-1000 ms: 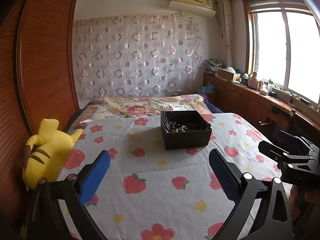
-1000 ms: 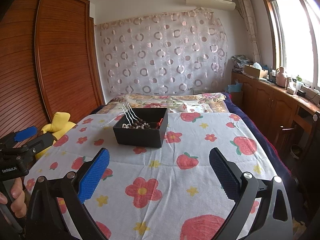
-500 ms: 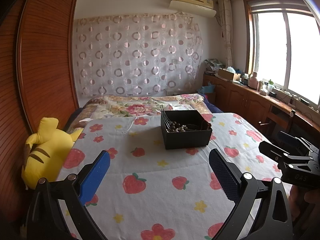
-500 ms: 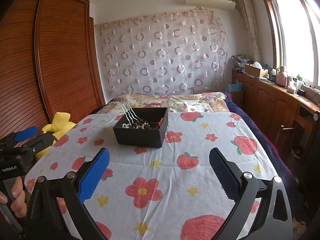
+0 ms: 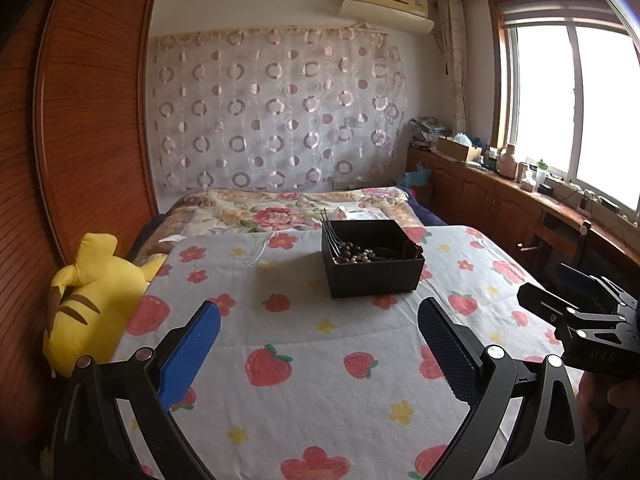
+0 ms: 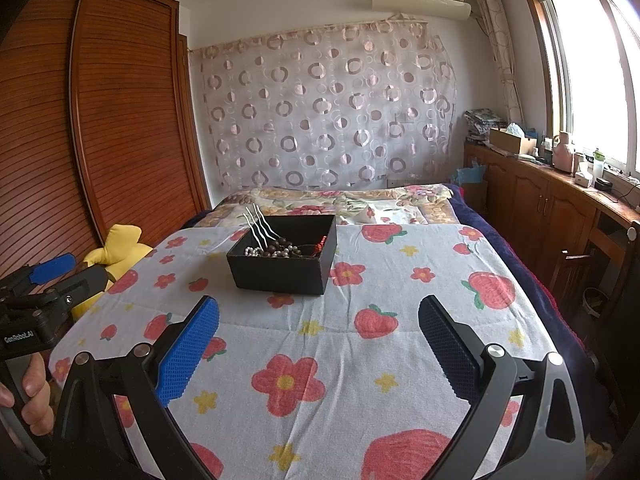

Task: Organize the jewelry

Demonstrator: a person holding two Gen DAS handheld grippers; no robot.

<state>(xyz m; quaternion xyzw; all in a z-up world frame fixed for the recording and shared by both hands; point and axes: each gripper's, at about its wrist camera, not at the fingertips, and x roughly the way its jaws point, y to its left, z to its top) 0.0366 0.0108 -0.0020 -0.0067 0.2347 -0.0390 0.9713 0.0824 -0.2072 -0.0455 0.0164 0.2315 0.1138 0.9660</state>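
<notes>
A black open box (image 5: 372,258) stands on the strawberry-print bedcover; it also shows in the right wrist view (image 6: 284,254). It holds bead strings (image 5: 356,257) (image 6: 280,249) and thin hairpins (image 6: 258,226) that lean on its far left wall. My left gripper (image 5: 318,322) is open and empty, well short of the box. My right gripper (image 6: 318,322) is open and empty, also short of the box. Each gripper shows at the edge of the other's view: the right one (image 5: 592,312), the left one (image 6: 44,280).
A yellow plush toy (image 5: 92,300) lies at the bed's left edge by the wooden wardrobe (image 5: 80,128). A folded floral quilt (image 5: 288,210) lies behind the box. Wooden cabinets (image 5: 500,208) with clutter run under the window on the right.
Both grippers stay open and nearly still. The left view has drifted slightly, with the box a touch lower in frame.
</notes>
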